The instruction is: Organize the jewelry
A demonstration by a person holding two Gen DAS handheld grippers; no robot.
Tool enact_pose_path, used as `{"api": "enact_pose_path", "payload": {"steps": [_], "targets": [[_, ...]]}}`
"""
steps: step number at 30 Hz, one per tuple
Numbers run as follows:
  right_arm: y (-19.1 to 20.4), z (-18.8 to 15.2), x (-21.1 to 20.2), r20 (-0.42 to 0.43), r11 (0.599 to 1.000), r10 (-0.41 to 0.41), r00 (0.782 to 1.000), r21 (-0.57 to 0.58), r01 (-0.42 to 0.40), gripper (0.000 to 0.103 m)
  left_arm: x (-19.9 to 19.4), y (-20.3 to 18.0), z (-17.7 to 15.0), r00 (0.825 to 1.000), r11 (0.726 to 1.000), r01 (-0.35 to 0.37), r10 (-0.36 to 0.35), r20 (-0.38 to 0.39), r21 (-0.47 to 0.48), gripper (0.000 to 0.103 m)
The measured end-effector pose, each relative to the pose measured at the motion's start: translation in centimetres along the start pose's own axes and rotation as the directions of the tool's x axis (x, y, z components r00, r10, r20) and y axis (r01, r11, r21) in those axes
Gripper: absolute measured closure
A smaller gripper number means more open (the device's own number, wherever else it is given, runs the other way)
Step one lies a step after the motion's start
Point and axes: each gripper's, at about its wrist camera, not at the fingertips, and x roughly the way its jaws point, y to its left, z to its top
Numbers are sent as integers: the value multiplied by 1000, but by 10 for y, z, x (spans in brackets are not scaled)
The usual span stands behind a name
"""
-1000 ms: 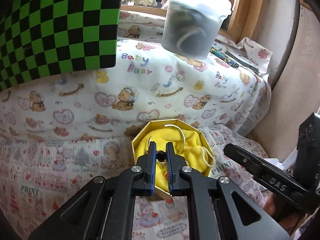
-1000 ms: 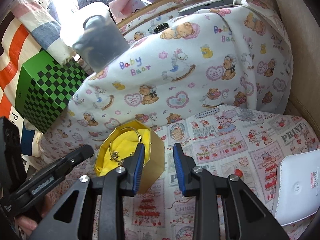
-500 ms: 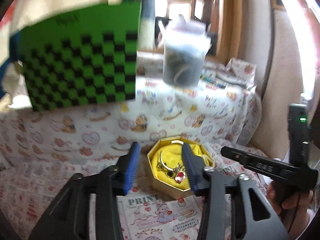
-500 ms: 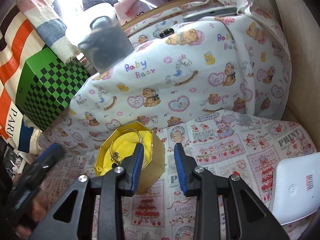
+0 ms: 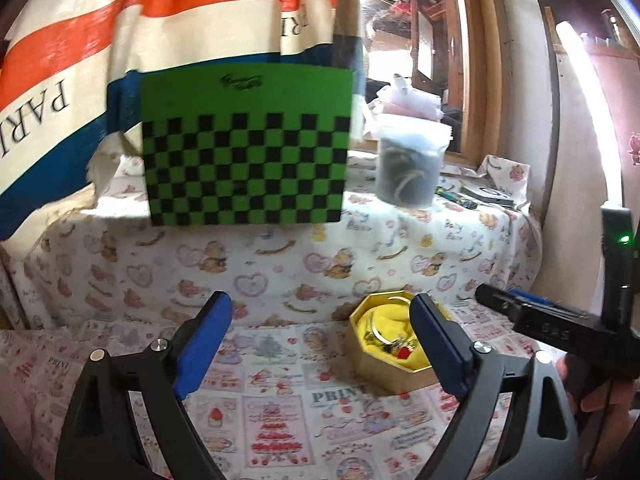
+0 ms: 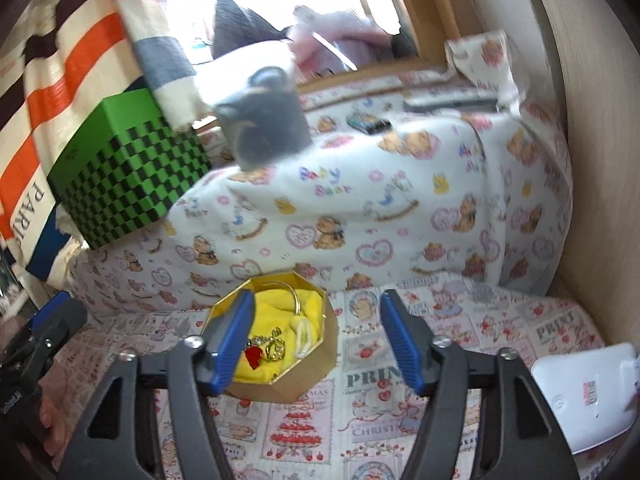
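Centrally, the gold box (image 6: 280, 376) sits on the patterned cloth (image 6: 460, 344) at the foot of the raised, teddy-print-covered ledge (image 6: 360, 216); it is eight-sided and lined with yellow fabric (image 6: 280, 308). Inside lie a thin gold bangle (image 6: 294, 298), a white cord (image 6: 304, 336), and a small cluster of gold pieces with a red charm (image 6: 254, 356) near the front edge. Left gripper (image 5: 320, 336): jaws wide and opening, nothing between the blue pads (image 5: 200, 344); in its own view the box shows just inside the right-hand pad, partly hidden by it, not touched. Right gripper (image 6: 316, 340): jaws opening, moderately wide, empty; its left pad overlaps the box's left rim in view, contact cannot be confirmed, and its right pad is over bare cloth to the right of the box. On the ledge stand a green-and-black checkered box (image 5: 244, 148) and, to its right, a translucent tub (image 5: 408, 160) with dark contents; the tub is blurred in the right view. A striped bag (image 5: 120, 40) with orange, white and blue bands hangs behind the checkered box. A white flat device (image 6: 584, 392) lies on the cloth at far right in the right view. Fingers of a hand (image 6: 52, 428) show at the lower left edge of that view.
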Motion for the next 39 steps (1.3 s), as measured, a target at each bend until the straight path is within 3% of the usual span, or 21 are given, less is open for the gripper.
{"api": "enact_pose_path", "payload": {"steps": [3,5,9,13,23,29,39], "targets": [[11,-6,-6,72,998,-38,997,-41,41,21,3,11,-9,1000,999,-24,24,2,-31,8],[16,-9,-10,116,995,-51,992,-76,60,21,5,19,-13,1000,999,-12,12,8,-48,8],[24,-12,-14,164,989,-67,984,-117,86,6,2,27,-19,999,998,-15,18,46,-66,1],[32,-15,-16,193,982,-72,979,-159,104,0,4,28,-23,998,997,-44,47,45,-66,1],[37,-20,-19,239,975,-109,965,-164,151,0,12,43,-27,992,986,-105,114,58,-132,1],[53,-25,-19,260,950,-123,958,-248,190,0,14,36,-27,988,985,-142,147,47,-94,0],[51,-25,-19,255,953,-123,959,-241,186,0,8,18,-27,981,986,-168,168,93,-8,1]]}}
